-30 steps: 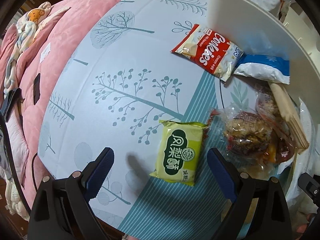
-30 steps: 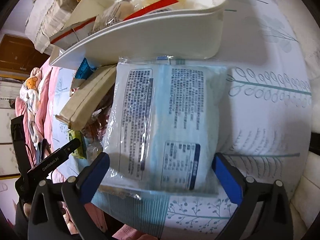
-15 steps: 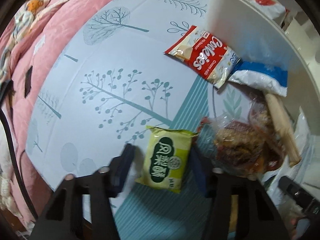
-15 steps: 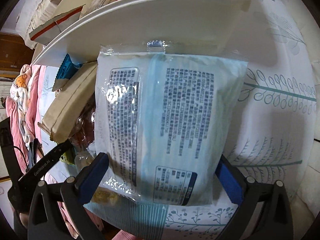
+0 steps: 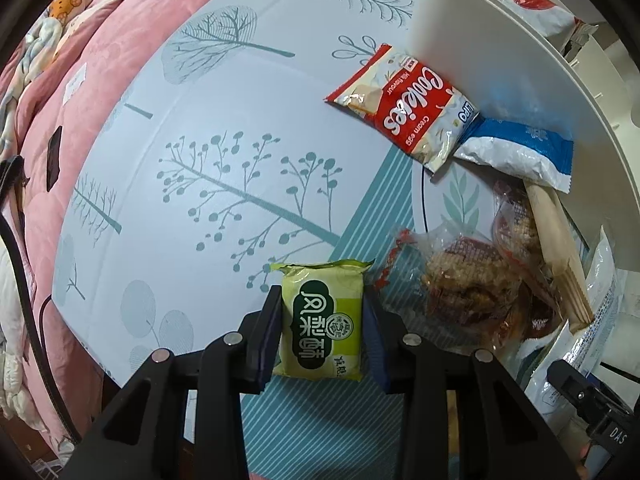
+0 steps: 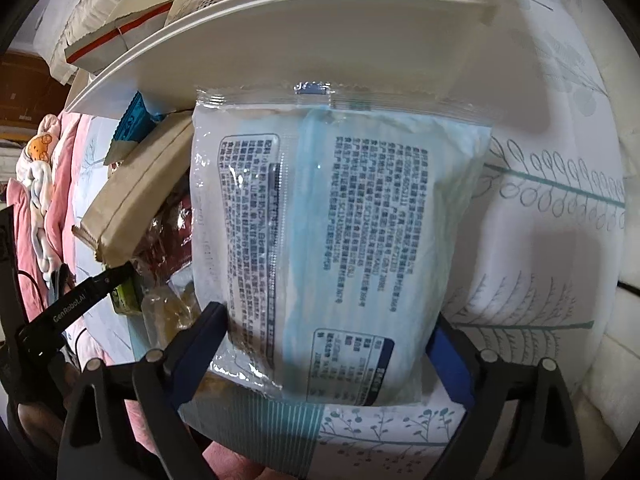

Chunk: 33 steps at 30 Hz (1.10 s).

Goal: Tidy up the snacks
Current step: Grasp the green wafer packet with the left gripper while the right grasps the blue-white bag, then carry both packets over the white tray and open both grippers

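L claw (image 5: 322,332) has just been closing and now pinches the green snack pack (image 5: 322,326) at the bench's near edge, R claw (image 6: 326,354) closing round the big white bag (image 6: 332,248) w/ pads barely touching — I'd lift both straight up, slowly.

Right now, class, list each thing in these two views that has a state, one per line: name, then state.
left gripper: jaws have just been closing, pressed on the green snack pack
green snack pack: flat on the table, sealed
right gripper: jaws have just been closing around the white pouch
white pouch: flat, sealed, printed back up
cookies bag: sealed, flat
white bin: holds snacks
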Available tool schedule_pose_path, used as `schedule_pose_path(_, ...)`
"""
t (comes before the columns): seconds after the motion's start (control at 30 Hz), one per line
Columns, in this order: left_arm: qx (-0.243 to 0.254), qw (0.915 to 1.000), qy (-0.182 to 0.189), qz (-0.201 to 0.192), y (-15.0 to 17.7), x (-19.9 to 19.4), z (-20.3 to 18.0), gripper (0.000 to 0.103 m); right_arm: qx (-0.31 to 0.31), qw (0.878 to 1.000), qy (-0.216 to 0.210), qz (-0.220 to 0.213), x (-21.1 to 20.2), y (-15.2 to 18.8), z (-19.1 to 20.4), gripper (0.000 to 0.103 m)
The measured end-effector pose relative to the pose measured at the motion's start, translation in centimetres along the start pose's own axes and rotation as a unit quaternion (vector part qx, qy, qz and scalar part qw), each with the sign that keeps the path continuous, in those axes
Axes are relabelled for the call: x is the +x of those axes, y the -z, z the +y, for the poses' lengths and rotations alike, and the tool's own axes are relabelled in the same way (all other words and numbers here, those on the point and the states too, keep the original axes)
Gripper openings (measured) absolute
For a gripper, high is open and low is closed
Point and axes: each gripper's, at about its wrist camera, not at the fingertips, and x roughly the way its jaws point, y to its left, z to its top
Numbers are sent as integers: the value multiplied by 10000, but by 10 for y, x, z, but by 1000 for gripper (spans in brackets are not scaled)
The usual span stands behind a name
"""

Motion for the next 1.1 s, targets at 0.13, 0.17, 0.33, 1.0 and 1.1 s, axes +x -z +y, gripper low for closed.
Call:
schedule_pose_path(0.13, 38, 10000, 44, 26, 2, -10, 8, 36, 286, 9993, -234, 36, -5, 4, -8, 86)
schedule_pose_path(0.17, 69, 9999, 76, 14, 2, -15, 9, 36, 371, 9989, -284, 52, -5, 6, -11, 82)
schedule_pose_path(0.33, 227, 9996, 165, -75, -1, -35, 9, 36, 712, 9963, -472, 21, -13, 14, -21, 72)
schedule_pose_path(1.0, 1797, 9784, 1019, -95, -41, -137, -31, 36, 2563, 9608, -511, -926, -76, 45, -69, 62)
schedule_pose_path(1.1, 2140, 9709, 1064, -135, -53, -155, -49, 36, 2815, 9518, -544, -1091, -91, 45, -73, 60)
